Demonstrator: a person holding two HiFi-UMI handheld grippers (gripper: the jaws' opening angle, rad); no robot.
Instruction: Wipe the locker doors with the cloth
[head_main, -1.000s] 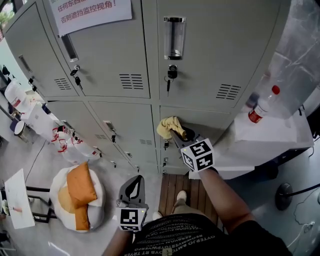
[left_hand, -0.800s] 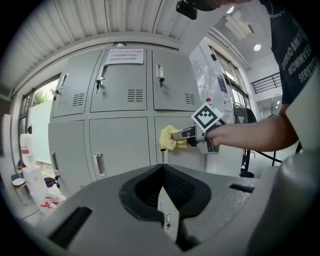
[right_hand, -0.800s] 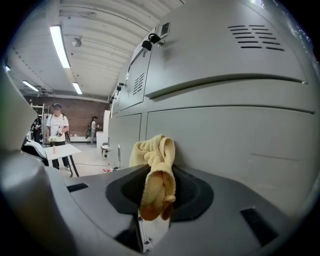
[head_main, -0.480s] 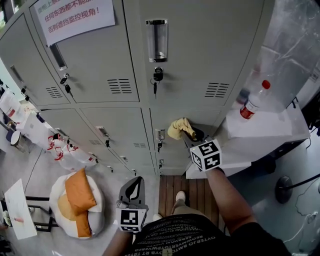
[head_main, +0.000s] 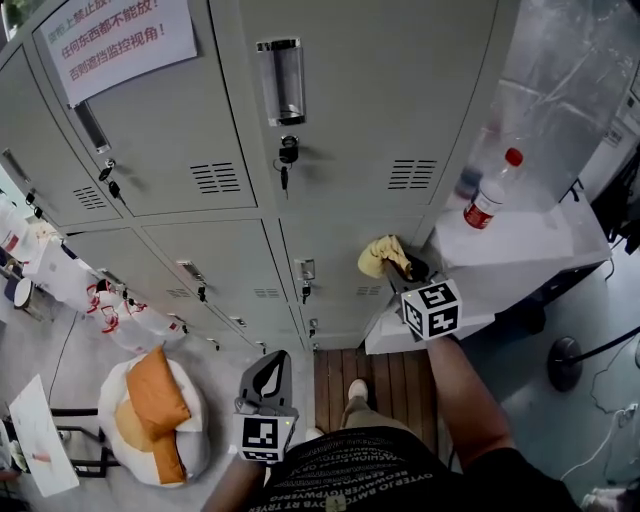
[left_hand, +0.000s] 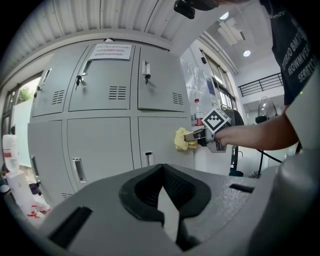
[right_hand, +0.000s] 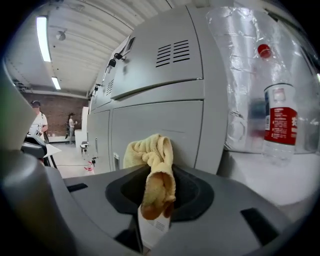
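Observation:
A yellow cloth is bunched against the right end of the lower right locker door, beside the locker's side edge. My right gripper is shut on the cloth, which hangs out between its jaws with a white label below. In the left gripper view the cloth and the right gripper press on the door. My left gripper hangs low over the floor, away from the lockers, jaws shut on nothing.
Grey lockers with keys in their locks and a paper notice fill the wall. A white table with a water bottle and plastic sheeting stands right of the lockers. Orange cushions lie on the floor at left.
The right gripper with the cloth has slid rightward along the lower door to its right end. The left gripper has stayed put.

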